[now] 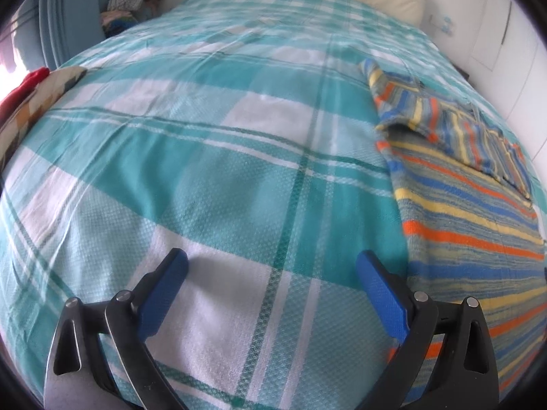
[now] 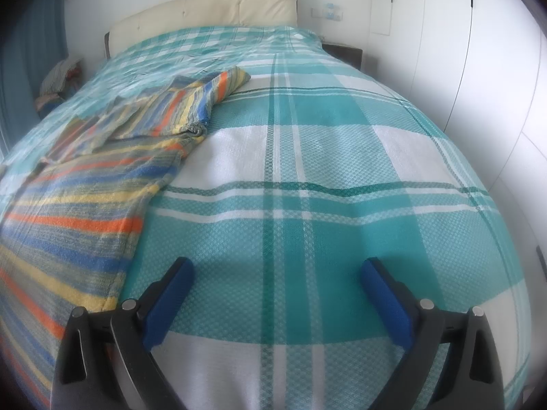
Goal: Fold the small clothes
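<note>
A striped knit garment (image 1: pixel 468 212) in blue, orange, yellow and grey lies flat on the bed, with a sleeve folded across its upper part. In the left wrist view it is at the right; in the right wrist view the garment (image 2: pixel 78 198) is at the left. My left gripper (image 1: pixel 273 259) is open and empty, just left of the garment's edge, above the bedspread. My right gripper (image 2: pixel 277 266) is open and empty, just right of the garment's edge.
A teal and white checked bedspread (image 2: pixel 324 143) covers the bed. A cream headboard (image 2: pixel 205 10) stands at the far end. A pile of clothes (image 1: pixel 131 7) lies at the far left. A patterned cushion and a red cloth (image 1: pixel 30 82) lie at the left edge. White wardrobe doors (image 2: pixel 478 68) stand at the right.
</note>
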### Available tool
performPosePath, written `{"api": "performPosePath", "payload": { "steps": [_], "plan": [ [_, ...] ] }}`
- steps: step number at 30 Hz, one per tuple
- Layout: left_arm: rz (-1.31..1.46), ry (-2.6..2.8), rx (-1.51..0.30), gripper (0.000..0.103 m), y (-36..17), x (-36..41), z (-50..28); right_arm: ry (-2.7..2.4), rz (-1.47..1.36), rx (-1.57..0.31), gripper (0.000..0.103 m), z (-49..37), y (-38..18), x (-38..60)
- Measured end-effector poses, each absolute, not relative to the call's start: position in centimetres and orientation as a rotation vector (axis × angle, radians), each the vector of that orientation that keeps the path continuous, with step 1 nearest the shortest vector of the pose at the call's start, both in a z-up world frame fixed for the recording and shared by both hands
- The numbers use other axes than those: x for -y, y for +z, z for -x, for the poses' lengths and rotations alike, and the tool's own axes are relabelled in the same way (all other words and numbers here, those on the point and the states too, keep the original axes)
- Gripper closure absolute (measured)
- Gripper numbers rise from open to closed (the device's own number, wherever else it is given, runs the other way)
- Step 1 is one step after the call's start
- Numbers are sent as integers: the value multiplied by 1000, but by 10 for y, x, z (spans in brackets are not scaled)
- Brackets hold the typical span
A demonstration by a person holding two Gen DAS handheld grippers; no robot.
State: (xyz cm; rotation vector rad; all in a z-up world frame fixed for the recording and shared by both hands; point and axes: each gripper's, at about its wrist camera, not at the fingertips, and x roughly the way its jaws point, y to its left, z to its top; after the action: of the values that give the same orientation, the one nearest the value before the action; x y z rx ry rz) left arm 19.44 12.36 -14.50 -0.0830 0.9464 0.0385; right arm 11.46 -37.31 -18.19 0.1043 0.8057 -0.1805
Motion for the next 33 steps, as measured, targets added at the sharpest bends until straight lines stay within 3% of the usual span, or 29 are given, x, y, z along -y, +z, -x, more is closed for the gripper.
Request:
{"api": "performPosePath", "payload": {
  "steps": [33],
  "plan": [
    [26, 83, -948, 0, -155, -117, -195, -183, -101, -809, 5, -115, -182, 372]
  ]
}}
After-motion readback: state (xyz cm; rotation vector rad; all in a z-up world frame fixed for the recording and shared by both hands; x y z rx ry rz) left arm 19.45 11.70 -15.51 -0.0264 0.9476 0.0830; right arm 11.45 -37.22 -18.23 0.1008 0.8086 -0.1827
